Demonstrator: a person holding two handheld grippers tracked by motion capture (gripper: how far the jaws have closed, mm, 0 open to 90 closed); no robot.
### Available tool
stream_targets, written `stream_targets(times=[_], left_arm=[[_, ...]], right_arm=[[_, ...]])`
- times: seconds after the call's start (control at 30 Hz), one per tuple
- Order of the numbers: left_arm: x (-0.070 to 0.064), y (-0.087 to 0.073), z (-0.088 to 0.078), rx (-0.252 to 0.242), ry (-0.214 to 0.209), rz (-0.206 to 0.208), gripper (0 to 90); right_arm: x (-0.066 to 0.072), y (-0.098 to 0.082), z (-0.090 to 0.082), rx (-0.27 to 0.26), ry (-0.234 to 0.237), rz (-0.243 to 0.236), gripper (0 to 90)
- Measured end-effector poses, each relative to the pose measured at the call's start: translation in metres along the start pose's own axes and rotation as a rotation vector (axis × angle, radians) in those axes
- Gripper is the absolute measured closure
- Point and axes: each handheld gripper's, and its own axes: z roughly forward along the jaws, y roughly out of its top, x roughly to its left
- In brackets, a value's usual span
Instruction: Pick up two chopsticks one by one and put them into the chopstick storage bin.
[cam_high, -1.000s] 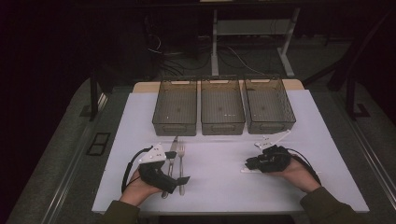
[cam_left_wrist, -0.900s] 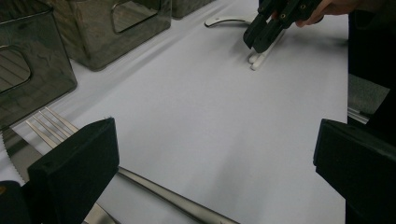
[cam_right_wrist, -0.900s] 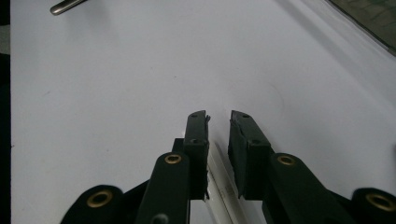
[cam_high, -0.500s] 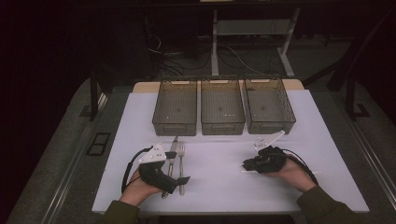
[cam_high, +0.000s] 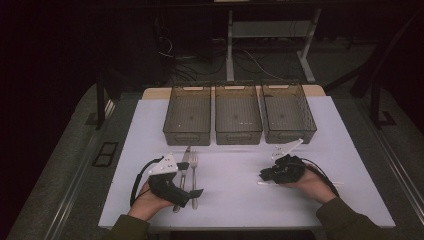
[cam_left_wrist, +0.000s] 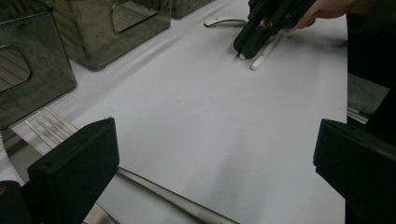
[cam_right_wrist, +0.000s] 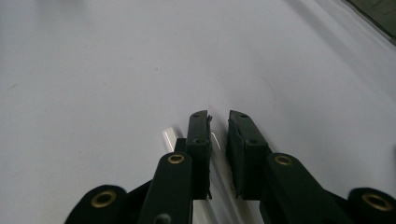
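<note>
The white plastic utensil is lying flat on the worktop, on its right side, under the right gripper. It is looking light, thin and rigid, probably smooth and a little slippery, so it is likely to skid or tip out of a loose pinch; the straight handle seems the best place to take hold, across its narrow width.

In the right gripper view the right gripper's jaws are standing nearly closed, with a slim gap between them, and the utensil is passing beneath the left jaw, its white end sticking out to the side. Whether the pads are actually pinching it, I cannot tell.

The left gripper is resting over a metal fork and knife, its jaws wide open and holding nothing. Three empty bins are sitting in a row farther back.
</note>
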Motion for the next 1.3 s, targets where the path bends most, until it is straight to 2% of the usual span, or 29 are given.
stream_targets(times=[0.3, 0.5, 0.63, 0.73, 0.8, 0.9, 1.03, 1.23, 1.3], left_arm=[[0.0, 0.0, 0.0, 0.0, -0.001, 0.001, 0.0], [0.0, 0.0, -0.002, 0.004, 0.0, 0.003, 0.0], [0.0, 0.0, -0.002, 0.001, 0.001, 0.005, 0.0], [0.0, 0.0, -0.002, 0.002, 0.0, 0.004, 0.0], [-0.001, -0.001, -0.002, 0.002, -0.001, 0.003, 0.0], [-0.001, -0.001, -0.002, 0.001, -0.002, 0.002, 0.0], [-0.001, -0.001, -0.002, 0.004, -0.002, 0.003, 0.0], [-0.001, -0.001, -0.002, 0.002, -0.003, 0.002, 0.0], [-0.001, -0.001, -0.002, 0.002, -0.003, 0.002, 0.0]], right_arm=[[-0.004, 0.003, 0.001, -0.009, -0.017, 0.01, 76.7], [-0.001, 0.001, -0.016, -0.057, -0.004, 0.011, 74.7], [0.003, -0.004, -0.024, -0.058, 0.006, 0.005, 74.9], [0.006, -0.009, -0.028, -0.044, 0.012, -0.006, 75.0], [0.009, -0.017, -0.029, -0.015, 0.007, -0.016, 75.0], [0.008, -0.023, -0.032, -0.006, 0.001, -0.018, 75.0], [0.007, -0.027, -0.035, -0.001, -0.006, -0.021, 75.0], [0.007, -0.033, -0.032, 0.057, -0.032, -0.052, 76.5], [0.007, -0.033, -0.032, 0.06, -0.042, -0.063, 77.0]])
